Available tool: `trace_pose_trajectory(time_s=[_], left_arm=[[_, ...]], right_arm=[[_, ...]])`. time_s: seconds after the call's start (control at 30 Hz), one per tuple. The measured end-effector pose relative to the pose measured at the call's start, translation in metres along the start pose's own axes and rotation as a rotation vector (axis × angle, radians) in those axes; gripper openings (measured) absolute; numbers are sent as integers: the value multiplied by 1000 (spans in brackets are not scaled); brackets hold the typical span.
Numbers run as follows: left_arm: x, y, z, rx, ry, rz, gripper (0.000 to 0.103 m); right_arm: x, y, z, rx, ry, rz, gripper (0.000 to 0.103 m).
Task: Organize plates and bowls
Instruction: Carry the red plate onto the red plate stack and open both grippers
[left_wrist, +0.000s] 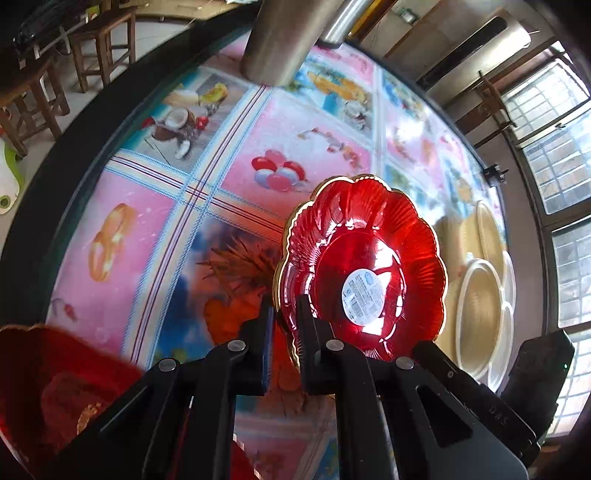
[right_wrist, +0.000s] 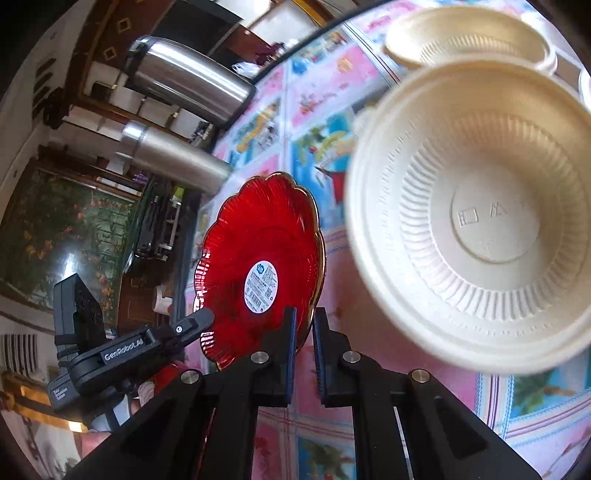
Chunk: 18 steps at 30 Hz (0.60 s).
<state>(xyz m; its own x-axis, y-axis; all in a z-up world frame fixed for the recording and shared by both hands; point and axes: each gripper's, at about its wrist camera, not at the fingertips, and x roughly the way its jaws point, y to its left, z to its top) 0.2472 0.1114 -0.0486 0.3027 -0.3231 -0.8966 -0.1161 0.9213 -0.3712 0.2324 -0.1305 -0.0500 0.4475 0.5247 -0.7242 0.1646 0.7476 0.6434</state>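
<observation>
Near the lower middle of the left wrist view, your left gripper (left_wrist: 284, 332) is pinching the gold-trimmed rim of a red scalloped plate (left_wrist: 362, 266), its two fingers closing on the edge from either side. You are holding the plate tilted up off the table, its white round label (left_wrist: 364, 293) facing the camera. Beneath it the fruit-print tablecloth (left_wrist: 155, 206) is filling the frame, and a second red plate (left_wrist: 55, 387) is showing blurred at the lower left. Toward the right edge, cream bowls (left_wrist: 480, 302) are sitting on the cloth, overlapping one another, near the window (left_wrist: 554, 177). A steel flask (left_wrist: 280, 40) is standing at the top centre.

Over in the right wrist view, your right gripper (right_wrist: 303, 332) is clamping the same plate (right_wrist: 258, 269) at its lower right rim, the jaws nearly together on the thin edge. Your left tool (right_wrist: 122, 350) is reaching in from the lower left of that frame, touching the plate's left rim. One cream bowl (right_wrist: 476, 218) is looming large and blurred at the right of the frame; whether it is resting on the table, I cannot tell. Another cream bowl (right_wrist: 469, 37) is lying behind it at the upper right. Two steel flasks (right_wrist: 184, 77) are standing on the cloth at the upper left.
</observation>
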Motion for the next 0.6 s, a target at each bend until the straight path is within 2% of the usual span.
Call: trace_pose_trajectory(time_s=[0.17, 0.27, 0.37, 0.47, 0.6], left_arm=[[-46, -1, -19, 20, -107, -25, 9], [-82, 10, -40, 16, -193, -34, 9], [-111, 31, -66, -9, -270, -29, 9], [-128, 56, -95, -50, -330, 5, 9], [-133, 94, -127, -125, -352, 63, 9]], right_arm=[[-20, 25, -8, -83, -67, 40, 8], [-29, 42, -21, -138, -79, 94, 9], [-34, 61, -45, -197, -67, 142, 9], [-23, 85, -68, -274, -42, 155, 9], [3, 109, -101, -356, 20, 132, 9]])
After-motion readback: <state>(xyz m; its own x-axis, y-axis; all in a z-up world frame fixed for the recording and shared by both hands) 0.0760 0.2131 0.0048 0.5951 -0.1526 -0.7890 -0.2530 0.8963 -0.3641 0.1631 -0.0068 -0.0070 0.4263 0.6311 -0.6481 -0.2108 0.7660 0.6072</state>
